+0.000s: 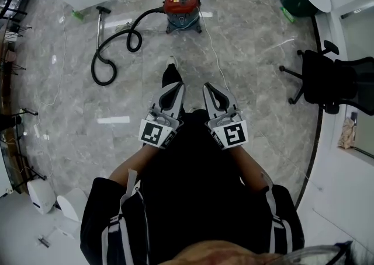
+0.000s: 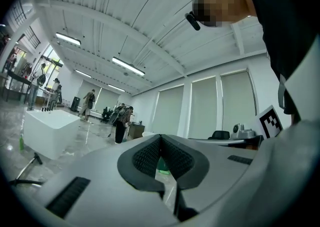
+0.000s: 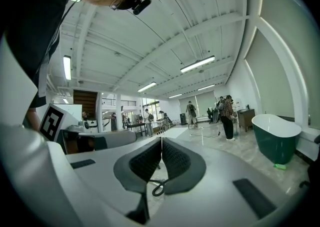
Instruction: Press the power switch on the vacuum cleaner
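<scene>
Approach step, not yet begun. Vacuum cleaner [image 1: 183, 10] sat on the floor [image 1: 251, 53], upper centre of head view, well apart from both claws. Left claw [image 1: 174, 87] & right claw [image 1: 208, 87] were closed, empty, near the body. Power switch was too small to spot. Next move, prob.: walk fwd, lower one closed tip onto the red top.

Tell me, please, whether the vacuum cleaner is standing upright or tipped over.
Upright: in the head view the vacuum cleaner stands on its base, its red top uppermost.
</scene>
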A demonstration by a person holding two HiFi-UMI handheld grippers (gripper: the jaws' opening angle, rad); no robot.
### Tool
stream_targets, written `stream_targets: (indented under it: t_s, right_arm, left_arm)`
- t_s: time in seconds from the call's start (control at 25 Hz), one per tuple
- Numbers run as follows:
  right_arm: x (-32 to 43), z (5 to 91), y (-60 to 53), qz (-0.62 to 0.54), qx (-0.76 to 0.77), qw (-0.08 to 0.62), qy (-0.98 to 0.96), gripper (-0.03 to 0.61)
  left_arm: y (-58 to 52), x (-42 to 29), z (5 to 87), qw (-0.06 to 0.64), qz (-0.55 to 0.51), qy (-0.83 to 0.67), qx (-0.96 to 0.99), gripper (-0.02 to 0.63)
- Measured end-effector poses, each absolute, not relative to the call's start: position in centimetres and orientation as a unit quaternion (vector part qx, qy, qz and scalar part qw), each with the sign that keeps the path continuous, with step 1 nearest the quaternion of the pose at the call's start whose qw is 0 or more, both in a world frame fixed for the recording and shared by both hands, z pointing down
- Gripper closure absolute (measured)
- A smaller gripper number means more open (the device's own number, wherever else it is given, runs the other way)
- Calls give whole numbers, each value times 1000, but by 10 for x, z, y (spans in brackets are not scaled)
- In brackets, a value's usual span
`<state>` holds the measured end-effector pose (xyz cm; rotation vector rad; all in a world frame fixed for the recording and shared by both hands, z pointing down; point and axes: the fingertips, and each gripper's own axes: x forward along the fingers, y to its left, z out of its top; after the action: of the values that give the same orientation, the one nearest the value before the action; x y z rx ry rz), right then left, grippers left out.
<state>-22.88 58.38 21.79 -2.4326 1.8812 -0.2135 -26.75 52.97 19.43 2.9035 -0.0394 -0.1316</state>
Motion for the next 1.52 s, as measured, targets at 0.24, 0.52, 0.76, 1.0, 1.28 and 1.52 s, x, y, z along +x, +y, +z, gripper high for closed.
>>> stream_targets:
  t_s: [0.24, 0.52, 0.76, 1.0, 1.28, 1.52]
  right_arm:
    - [-189, 228, 553, -88, -791, 20, 605, 558]
    - [-144, 245, 466, -100, -783, -14, 613, 558]
    - [-73, 225, 369, -98, -802, -12, 589, 558]
    - [-30, 219, 261, -101, -784, -24, 612, 558]
    - [16, 221, 193, -118, -788, -40, 604, 558]
    - [41, 236, 157, -138, -762, -38, 632, 558]
  left_arm:
    - [487, -242, 200, 128, -61, -37, 989, 595]
    - [398, -193, 215, 150, -51, -46, 986, 595]
    - [295, -130, 216, 172, -25, -45, 984, 595]
    - [203, -84, 205, 166, -25, -47, 985, 595]
    - [133, -50, 194, 197, -54, -22, 979, 595]
    - [96, -16, 209, 193, -42, -80, 977, 595]
